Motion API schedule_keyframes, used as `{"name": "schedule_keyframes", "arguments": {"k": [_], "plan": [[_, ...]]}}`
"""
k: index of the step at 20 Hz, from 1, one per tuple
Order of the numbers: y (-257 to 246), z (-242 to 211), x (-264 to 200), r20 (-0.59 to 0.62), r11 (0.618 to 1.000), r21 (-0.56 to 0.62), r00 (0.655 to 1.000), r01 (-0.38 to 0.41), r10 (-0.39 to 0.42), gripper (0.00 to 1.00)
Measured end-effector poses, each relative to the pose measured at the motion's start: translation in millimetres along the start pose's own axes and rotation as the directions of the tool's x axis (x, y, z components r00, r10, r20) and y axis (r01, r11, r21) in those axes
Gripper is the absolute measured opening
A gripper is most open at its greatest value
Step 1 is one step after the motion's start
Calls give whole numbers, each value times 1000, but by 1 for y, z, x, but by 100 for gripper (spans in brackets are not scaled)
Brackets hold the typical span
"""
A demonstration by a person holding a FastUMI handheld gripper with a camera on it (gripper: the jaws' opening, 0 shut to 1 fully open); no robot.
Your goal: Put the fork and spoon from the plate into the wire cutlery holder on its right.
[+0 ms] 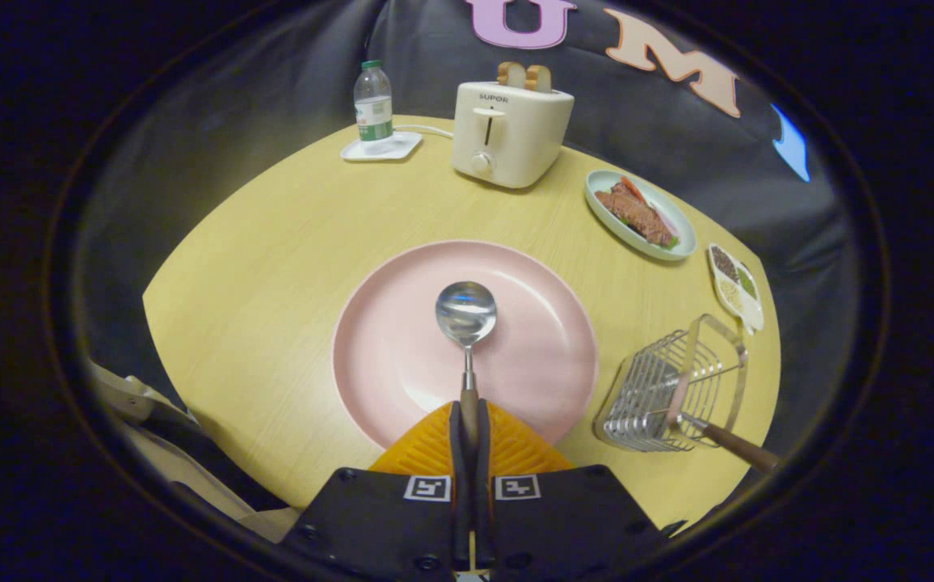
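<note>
- Spoon point(466, 314): polished metal bowl, slim neck, brown handle. It extends straight ahead of the gripper point(469, 428), the bowl over the middle of the pink plate point(402, 323); whether it rests on the plate or hangs above it cannot be told.
- Gripper: both fingers are pressed together on the spoon's handle.
- Wire cutlery holder point(669, 388): stands on the surface point(273, 242) just right of the plate. A brown-handled utensil point(729, 444), apparently the fork, sits in it with the handle sticking out toward the near right; its head is hidden among the wires.
- Toaster point(510, 133): cream body, "SUPOR" printed on top, two bread slices point(524, 77) in the slots.
- Bottle point(373, 103): clear plastic, green cap, label too small to read, standing on a white tray point(382, 148).
- Pale green dish point(639, 214): meat slices with garnish.
- Small divided dish point(735, 287): separate condiments in its compartments.
</note>
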State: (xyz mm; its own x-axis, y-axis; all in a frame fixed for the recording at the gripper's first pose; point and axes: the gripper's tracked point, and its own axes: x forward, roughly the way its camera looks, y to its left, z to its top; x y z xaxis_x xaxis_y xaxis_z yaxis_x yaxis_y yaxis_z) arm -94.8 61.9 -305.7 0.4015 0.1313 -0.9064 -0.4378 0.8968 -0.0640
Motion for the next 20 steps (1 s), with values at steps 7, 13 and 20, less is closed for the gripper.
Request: {"name": "schedule_keyframes", "arguments": {"k": [7, 13, 20], "plan": [[-43, 20, -42, -17, 999, 32, 1000, -22, 22, 6], [-90, 28, -68, -42, 1000, 18, 999, 1, 0, 7], [-133, 17, -86, -88, 995, 91, 995, 49, -41, 7]]}}
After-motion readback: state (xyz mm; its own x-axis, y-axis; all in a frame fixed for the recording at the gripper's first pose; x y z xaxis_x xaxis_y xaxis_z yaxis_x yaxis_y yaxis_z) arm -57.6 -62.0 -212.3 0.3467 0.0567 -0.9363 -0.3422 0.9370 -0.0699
